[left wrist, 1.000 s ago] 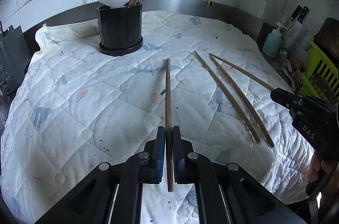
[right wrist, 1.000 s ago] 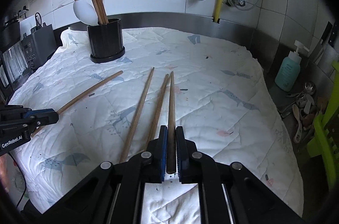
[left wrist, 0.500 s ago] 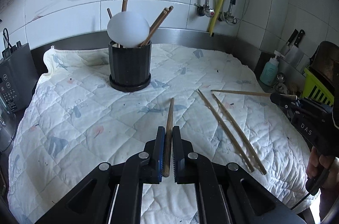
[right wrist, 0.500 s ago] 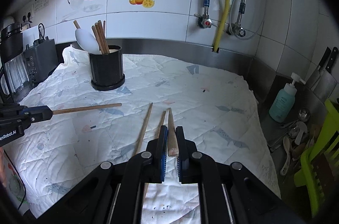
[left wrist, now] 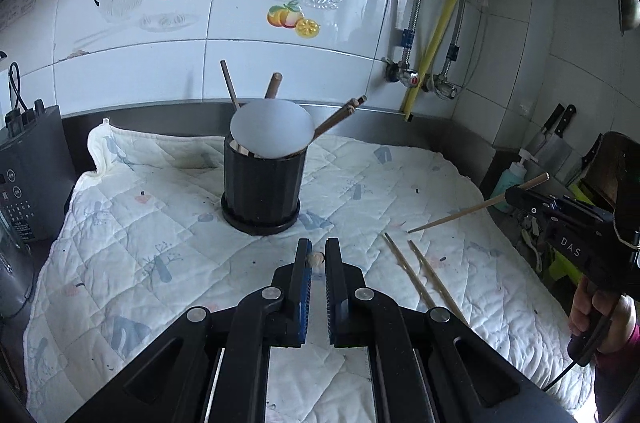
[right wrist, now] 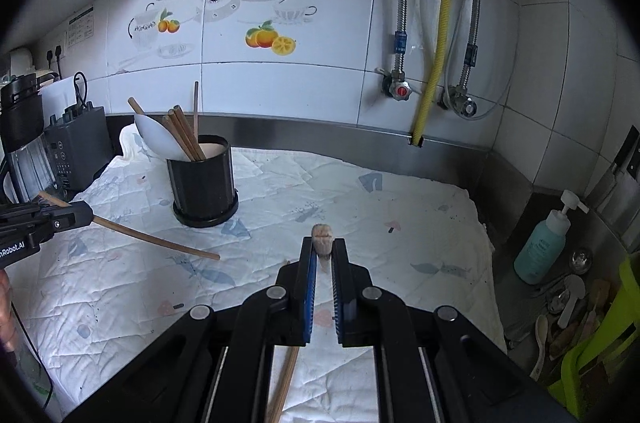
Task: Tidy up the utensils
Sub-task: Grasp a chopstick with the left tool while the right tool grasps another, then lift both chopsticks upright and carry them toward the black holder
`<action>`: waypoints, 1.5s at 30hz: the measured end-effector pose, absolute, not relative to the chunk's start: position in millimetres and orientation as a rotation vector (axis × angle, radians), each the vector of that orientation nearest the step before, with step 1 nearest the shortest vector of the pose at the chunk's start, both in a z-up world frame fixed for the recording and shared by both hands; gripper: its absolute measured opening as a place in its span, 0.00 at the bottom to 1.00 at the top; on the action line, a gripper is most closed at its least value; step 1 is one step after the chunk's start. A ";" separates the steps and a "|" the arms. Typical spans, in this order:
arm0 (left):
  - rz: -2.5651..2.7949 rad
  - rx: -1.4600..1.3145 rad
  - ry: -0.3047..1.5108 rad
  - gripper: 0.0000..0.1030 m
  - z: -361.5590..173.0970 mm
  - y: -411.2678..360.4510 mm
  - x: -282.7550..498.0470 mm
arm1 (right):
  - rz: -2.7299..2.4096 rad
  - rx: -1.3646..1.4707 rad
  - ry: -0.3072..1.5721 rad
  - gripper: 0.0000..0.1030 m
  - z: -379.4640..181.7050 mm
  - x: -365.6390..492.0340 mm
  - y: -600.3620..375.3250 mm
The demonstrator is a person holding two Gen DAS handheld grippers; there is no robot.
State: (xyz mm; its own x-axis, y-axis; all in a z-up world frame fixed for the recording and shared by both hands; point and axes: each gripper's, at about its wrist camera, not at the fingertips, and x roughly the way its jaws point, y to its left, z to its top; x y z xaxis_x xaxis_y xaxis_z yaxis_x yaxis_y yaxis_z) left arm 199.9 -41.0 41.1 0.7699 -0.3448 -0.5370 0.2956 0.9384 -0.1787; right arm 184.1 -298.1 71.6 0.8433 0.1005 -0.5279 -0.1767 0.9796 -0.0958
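holder [left wrist: 262,191] dead ahead of left, ahead-left of right; left nearer | left gripper [left wrist: 316,259] clamps chopstick [left wrist: 315,258] end-on, axis toward camera | right gripper [right wrist: 323,251] clamps second chopstick [right wrist: 322,241] likewise | two chopsticks [left wrist: 420,275] remain on quilt [left wrist: 140,243]

1. Two thin wooden chopsticks lying on the quilted white cloth [left wrist: 416,265], near its right edge [left wrist: 472,303].
2. Two more chopsticks, one clamped in each pair of tongs [left wrist: 456,217] [right wrist: 156,241].
3. One ribbed black holder [left wrist: 262,189].
4. One white spoon [left wrist: 272,134].
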 end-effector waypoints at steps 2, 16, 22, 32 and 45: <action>-0.347 -0.081 0.587 0.06 49.8 -37.4 204.2 | 0.157 -0.149 0.542 0.09 76.4 187.5 -296.5; -0.348 -0.031 0.520 0.06 110.1 -24.5 220.0 | 0.221 -0.169 0.519 0.09 104.7 206.8 -285.6; -0.342 -0.007 0.478 0.06 135.7 -20.6 219.0 | 0.254 -0.175 0.510 0.09 120.5 213.0 -278.0; -0.297 0.033 0.356 0.06 208.3 -6.5 235.8 | 0.324 -0.165 0.436 0.09 166.3 234.6 -257.8; -0.268 0.022 0.253 0.06 263.7 8.2 307.1 | 0.443 -0.067 0.379 0.09 210.2 289.4 -224.1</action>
